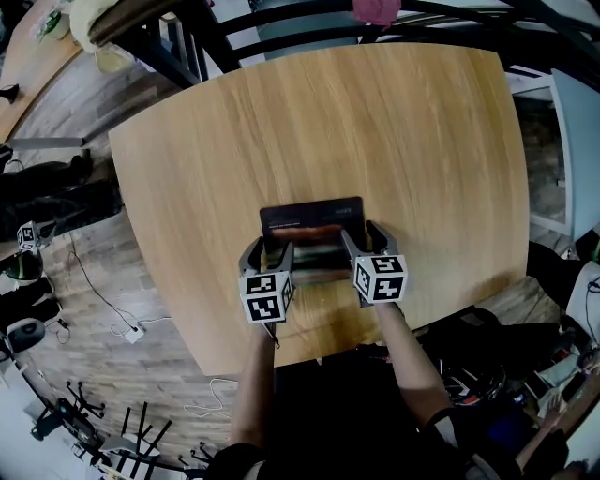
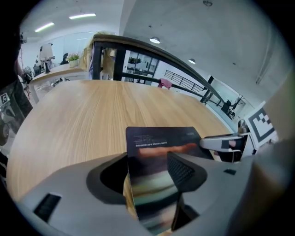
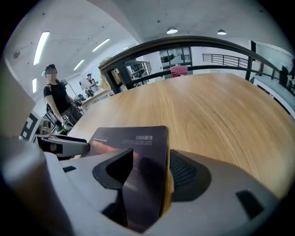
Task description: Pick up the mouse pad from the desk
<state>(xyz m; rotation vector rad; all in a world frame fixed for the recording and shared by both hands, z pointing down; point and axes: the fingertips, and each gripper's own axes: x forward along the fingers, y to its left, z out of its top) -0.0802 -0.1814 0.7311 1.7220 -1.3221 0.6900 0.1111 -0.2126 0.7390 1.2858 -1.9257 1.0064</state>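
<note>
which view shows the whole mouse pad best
Head view: the mouse pad shows nearly whole on the desk, between left tongs and right tongs. The left gripper view shows it foreshortened, its left edge between the open tongs; the right gripper view, its right edge.

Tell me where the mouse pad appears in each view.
Head view: mouse pad at centre, near the front edge of the desk.
Left gripper view: mouse pad at lower centre.
Right gripper view: mouse pad at lower centre-left.
Shared landmark: pink object beyond the desk's far edge.

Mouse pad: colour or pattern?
Black mouse pad with small white print along its far edge and a blurry orange-green band; clearest in the left gripper view.
</note>
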